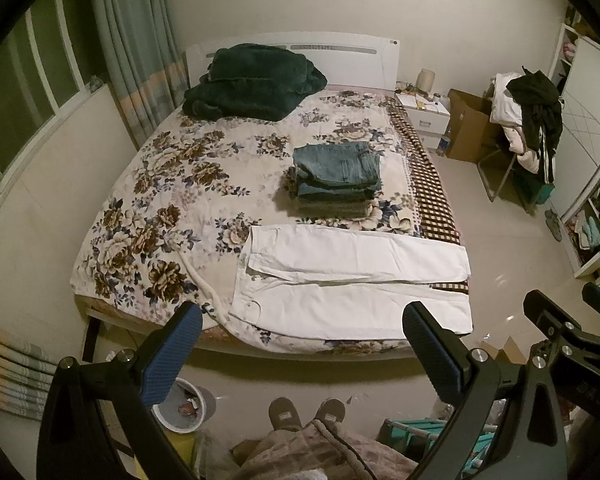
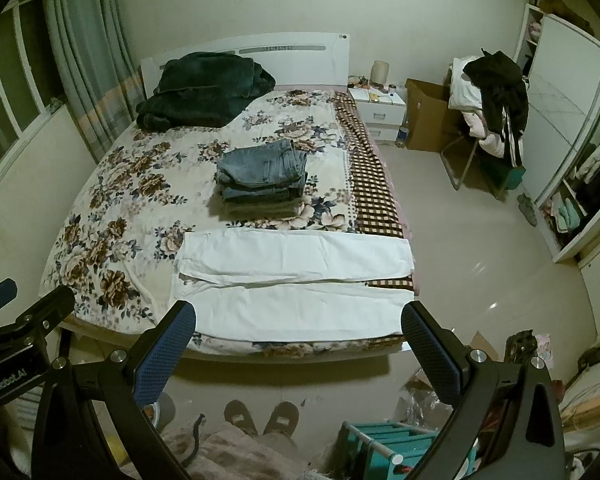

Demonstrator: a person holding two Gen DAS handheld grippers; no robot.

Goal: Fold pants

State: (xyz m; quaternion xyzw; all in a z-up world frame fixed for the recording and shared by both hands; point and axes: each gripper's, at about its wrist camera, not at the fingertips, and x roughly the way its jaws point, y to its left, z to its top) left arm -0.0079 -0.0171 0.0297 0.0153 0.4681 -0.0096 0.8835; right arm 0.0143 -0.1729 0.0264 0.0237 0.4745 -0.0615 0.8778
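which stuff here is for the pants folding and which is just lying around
For the job: flat white pants at the bed's near edge; stack of folded blue jeans; left tool and right tool, both open.

Lying about: dark green plush blanket; brown cardboard box; white nightstand.

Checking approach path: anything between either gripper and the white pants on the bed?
Nothing visible. The white pants lie flat at the bed's near edge, with the open left gripper and right gripper held apart from them.

Floral bedspread (image 1: 172,184), dark green blanket (image 1: 252,82), white nightstand (image 1: 424,114), cardboard box (image 1: 466,126), clothes-draped chair (image 1: 528,128)
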